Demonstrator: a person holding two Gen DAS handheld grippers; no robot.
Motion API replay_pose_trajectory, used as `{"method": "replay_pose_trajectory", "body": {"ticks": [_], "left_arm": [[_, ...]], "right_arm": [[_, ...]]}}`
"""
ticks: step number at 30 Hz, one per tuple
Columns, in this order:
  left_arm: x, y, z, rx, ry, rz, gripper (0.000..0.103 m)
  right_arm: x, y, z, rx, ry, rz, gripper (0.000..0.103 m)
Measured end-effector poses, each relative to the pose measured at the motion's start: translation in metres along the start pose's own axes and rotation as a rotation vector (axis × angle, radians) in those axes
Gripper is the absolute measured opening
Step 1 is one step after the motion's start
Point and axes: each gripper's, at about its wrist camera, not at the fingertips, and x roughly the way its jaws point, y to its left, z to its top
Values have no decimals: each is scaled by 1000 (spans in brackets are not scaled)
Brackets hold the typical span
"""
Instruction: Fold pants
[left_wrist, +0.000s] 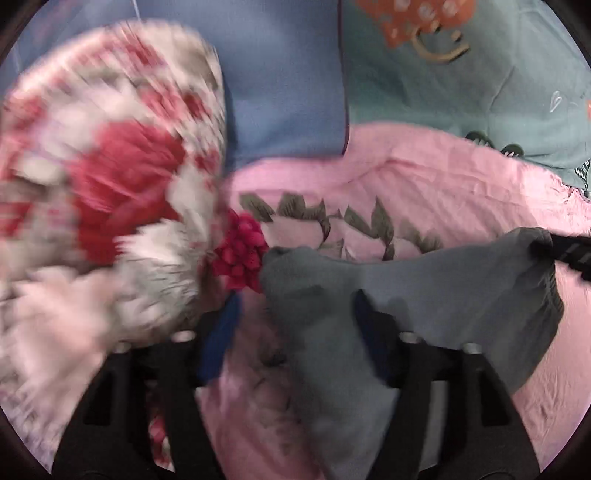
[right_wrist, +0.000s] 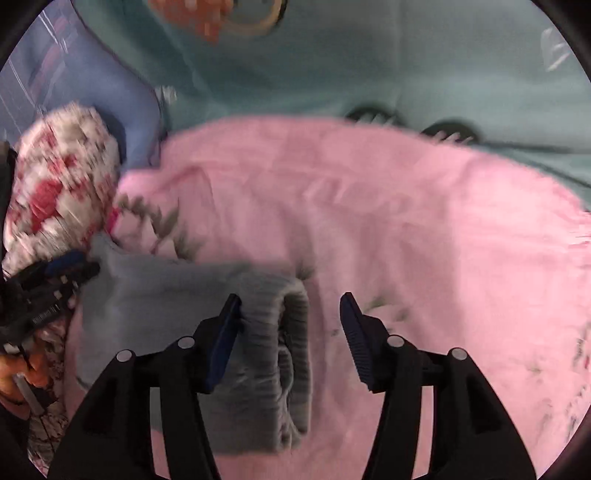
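pants: small grey knit pants (right_wrist: 207, 325), bunched on pink floral bedsheet (right_wrist: 369, 206)
left hand-held gripper (left_wrist: 295, 332): jaws spread, cloth draped over one finger
right hand-held gripper (right_wrist: 291, 332): open, ribbed waistband between fingers
step: likely regrasp; next, pinch waistband, pull flat

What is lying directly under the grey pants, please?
The grey pants rest on a pink floral sheet, which shows all around them. Whatever lies beneath the sheet, or under the pants' middle, is covered.
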Motion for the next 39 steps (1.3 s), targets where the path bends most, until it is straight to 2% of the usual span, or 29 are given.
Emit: {"method": "replay_pose_trajectory", "body": {"ticks": [1, 2, 3, 5, 6, 8, 9, 10, 11, 13, 15, 17, 18, 20, 27, 32, 39], "left_arm": [[-14, -2, -2, 0, -43, 40, 90], [-28, -6, -4, -7, -83, 56, 90], [-41, -9, -7, -23, -110, 18, 90], [-49, -16, -14, -59, -103, -76, 90], [-44, -20, -22, -67, -77, -108, 90], [-20, -31, -38, -60, 4, -104, 90], [2, -35, -50, -68, 90, -103, 90], [19, -38, -61, -63, 164, -76, 94], [18, -40, -65, -60, 148, -57, 94], [-5, -41, -60, -77, 153, -37, 93], [-45, -40, -57, -107, 80, -38, 97], [-79, -44, -59, -104, 32, -8, 101], [-98, -46, -62, -98, 14, 4, 101], [-129, -46, -68, -89, -4, -3, 101], [-213, -58, -104, -89, -59, -11, 101], [-252, -58, -138, -81, -82, 2, 101], [-280, -49, -162, -105, -105, 12, 101]], "right_arm": [[-18, 4, -2, -5, -61, 22, 56], [-30, 12, -7, -32, -94, 66, 56], [-34, 18, -12, -52, -93, 110, 56], [-22, 26, -28, -61, -37, 187, 56], [-7, 28, -39, -62, 8, 181, 56], [32, 23, -62, -51, 145, 116, 55], [40, 19, -69, -47, 161, 122, 55], [33, 22, -71, -68, 128, 113, 54], [28, 28, -69, -73, 171, 90, 56], [3, 34, -67, -51, 174, 95, 58], [-37, 44, -70, -70, 86, 84, 69], [-72, 56, -82, -111, 9, 13, 95], [-87, 61, -87, -127, -19, -4, 97], [-114, 69, -98, -153, -55, -23, 98], [-169, 84, -141, -195, -78, -49, 98], [-191, 90, -171, -193, -78, -55, 98], [-209, 95, -194, -189, -93, -61, 98]]}}
